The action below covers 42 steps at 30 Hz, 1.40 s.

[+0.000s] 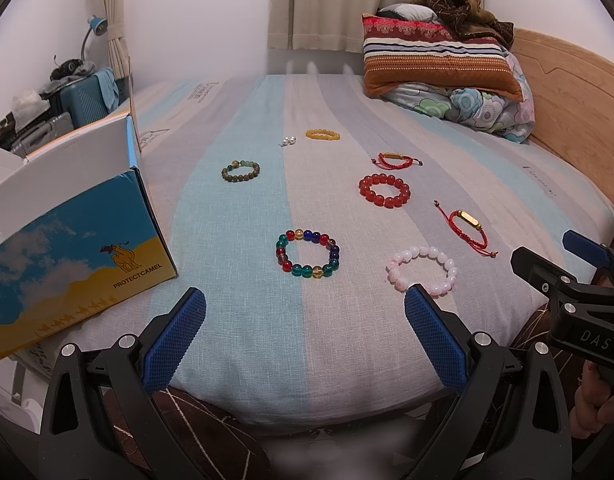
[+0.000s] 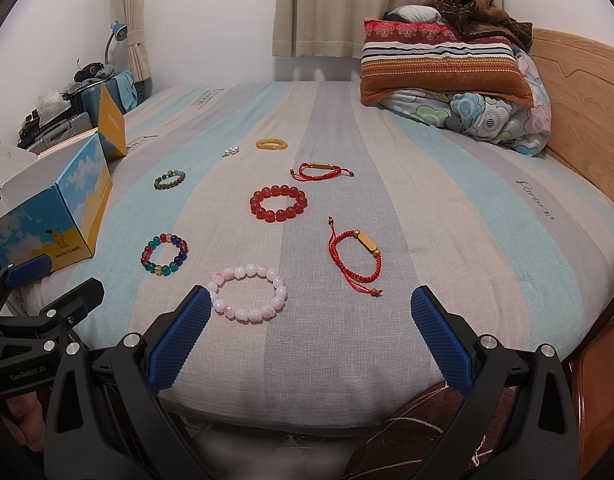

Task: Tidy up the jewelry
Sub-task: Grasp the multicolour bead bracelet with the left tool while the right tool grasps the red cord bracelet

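Observation:
Several bracelets lie on the striped bed [image 1: 347, 360]. Nearest are a multicolour bead bracelet [image 1: 307, 254] [image 2: 164, 254], a pink bead bracelet [image 1: 423, 270] [image 2: 249, 293] and a red cord bracelet [image 1: 467, 226] [image 2: 357, 258]. Farther back lie a red bead bracelet [image 1: 384, 191] [image 2: 278, 202], a second red cord bracelet [image 2: 321, 171], a green-brown bracelet [image 1: 241, 170], a yellow bracelet [image 1: 323, 134] and small pearls [image 1: 287, 142]. My left gripper [image 1: 305, 334] is open and empty at the bed's front edge. My right gripper [image 2: 309, 334] is open and empty, just in front of the pink bracelet.
An open blue-and-yellow cardboard box [image 1: 79, 248] [image 2: 59, 216] stands on the bed's left side. Pillows and a blanket [image 1: 447, 64] are piled at the far right by the wooden headboard [image 1: 579, 120]. Suitcases and clutter [image 1: 67, 96] stand beyond the left edge.

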Each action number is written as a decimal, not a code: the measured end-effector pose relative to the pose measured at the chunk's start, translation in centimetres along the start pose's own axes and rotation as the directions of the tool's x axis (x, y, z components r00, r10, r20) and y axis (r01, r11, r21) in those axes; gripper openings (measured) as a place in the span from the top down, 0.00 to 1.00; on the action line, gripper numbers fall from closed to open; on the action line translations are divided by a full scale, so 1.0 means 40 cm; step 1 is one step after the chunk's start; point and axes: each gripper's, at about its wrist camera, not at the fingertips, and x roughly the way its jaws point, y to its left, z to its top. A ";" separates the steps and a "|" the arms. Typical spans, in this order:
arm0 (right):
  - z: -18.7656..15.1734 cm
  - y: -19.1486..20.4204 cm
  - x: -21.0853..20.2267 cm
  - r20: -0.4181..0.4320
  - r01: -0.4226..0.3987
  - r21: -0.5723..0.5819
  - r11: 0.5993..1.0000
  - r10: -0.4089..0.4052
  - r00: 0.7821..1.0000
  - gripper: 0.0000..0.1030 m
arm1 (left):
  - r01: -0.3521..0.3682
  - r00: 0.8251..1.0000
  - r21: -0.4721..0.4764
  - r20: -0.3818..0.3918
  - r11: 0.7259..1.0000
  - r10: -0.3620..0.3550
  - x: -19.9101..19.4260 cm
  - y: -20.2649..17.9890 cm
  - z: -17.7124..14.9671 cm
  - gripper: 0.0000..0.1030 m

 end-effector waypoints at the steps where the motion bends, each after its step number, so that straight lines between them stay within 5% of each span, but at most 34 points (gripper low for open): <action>1: 0.000 0.000 0.000 0.000 0.000 0.000 1.000 0.000 1.000 0.07 | 0.000 1.000 0.000 0.000 1.000 0.000 0.000 0.000 0.000 0.06; 23: 0.067 -0.058 0.015 0.014 -0.006 0.036 0.999 0.005 1.000 0.07 | 0.032 0.999 -0.026 0.007 0.999 -0.032 0.024 0.009 0.053 0.06; 42: 0.107 -0.138 0.331 -0.207 0.047 0.012 0.999 -0.044 0.977 0.09 | 0.046 0.993 -0.021 -0.110 0.999 -0.049 0.282 0.001 0.110 0.06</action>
